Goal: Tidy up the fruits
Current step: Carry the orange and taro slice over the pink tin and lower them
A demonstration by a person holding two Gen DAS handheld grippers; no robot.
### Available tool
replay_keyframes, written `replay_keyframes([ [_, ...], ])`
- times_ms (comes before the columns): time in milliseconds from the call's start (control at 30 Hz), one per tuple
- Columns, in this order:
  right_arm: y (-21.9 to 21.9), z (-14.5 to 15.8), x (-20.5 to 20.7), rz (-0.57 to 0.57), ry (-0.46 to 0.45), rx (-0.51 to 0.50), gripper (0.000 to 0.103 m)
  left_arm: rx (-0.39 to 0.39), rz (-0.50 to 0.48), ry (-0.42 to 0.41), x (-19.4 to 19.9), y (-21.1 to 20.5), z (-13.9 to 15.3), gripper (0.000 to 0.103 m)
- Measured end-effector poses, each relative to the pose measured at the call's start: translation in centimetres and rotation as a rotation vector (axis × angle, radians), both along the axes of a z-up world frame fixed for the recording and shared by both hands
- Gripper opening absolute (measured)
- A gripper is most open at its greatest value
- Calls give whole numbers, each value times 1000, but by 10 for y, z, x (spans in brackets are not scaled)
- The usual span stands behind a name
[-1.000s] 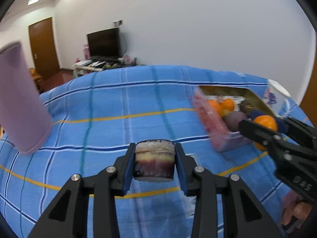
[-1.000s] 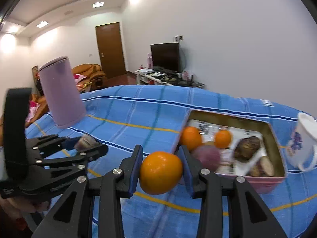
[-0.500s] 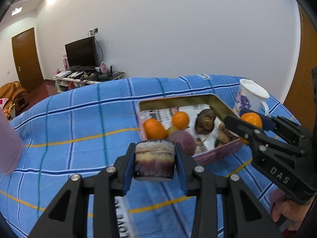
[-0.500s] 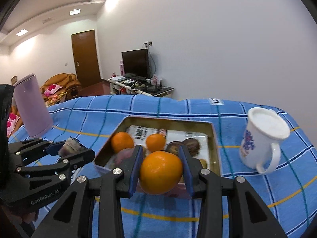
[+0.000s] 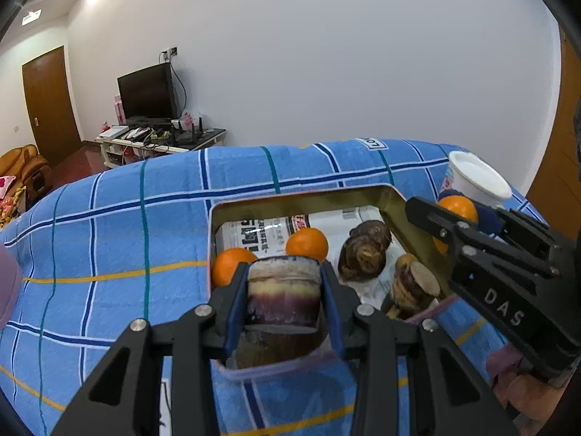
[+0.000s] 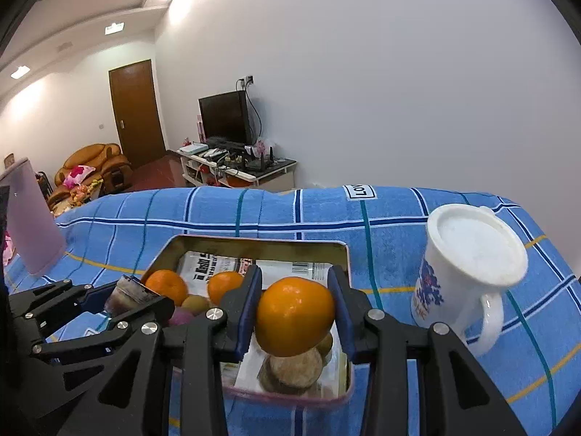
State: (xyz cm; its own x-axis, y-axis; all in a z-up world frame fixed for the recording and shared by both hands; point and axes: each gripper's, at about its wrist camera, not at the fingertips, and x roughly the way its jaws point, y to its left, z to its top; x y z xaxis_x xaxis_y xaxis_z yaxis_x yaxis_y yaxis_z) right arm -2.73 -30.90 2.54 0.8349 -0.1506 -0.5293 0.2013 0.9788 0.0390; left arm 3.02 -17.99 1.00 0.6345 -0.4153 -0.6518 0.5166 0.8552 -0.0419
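My left gripper (image 5: 284, 290) is shut on a purple-and-cream cut piece of sugarcane (image 5: 283, 292), held over the near left end of the pink metal tin (image 5: 301, 200). My right gripper (image 6: 295, 312) is shut on an orange (image 6: 295, 318), held over the tin's near right end (image 6: 254, 243). The tin is lined with newspaper and holds two oranges (image 5: 307, 243), taro-like brown roots (image 5: 365, 250) and other fruit. The right gripper also shows in the left wrist view (image 5: 454, 218), and the left one in the right wrist view (image 6: 123, 298).
A white mug (image 6: 468, 272) with a blue print stands right of the tin on the blue checked cloth (image 6: 254, 210). A tall lilac cup (image 6: 27, 221) stands at the far left. A TV stand and sofa lie beyond the table.
Both grippers have moved right and forward with their loads, from beside the tin to over its near edge. The tin now fills the middle of both views.
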Motion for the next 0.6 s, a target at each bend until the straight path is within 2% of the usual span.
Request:
replay_keyframes([
  [600,1,-21,37,19,71,2,40,11,24,-19,21,-15,-8,40],
])
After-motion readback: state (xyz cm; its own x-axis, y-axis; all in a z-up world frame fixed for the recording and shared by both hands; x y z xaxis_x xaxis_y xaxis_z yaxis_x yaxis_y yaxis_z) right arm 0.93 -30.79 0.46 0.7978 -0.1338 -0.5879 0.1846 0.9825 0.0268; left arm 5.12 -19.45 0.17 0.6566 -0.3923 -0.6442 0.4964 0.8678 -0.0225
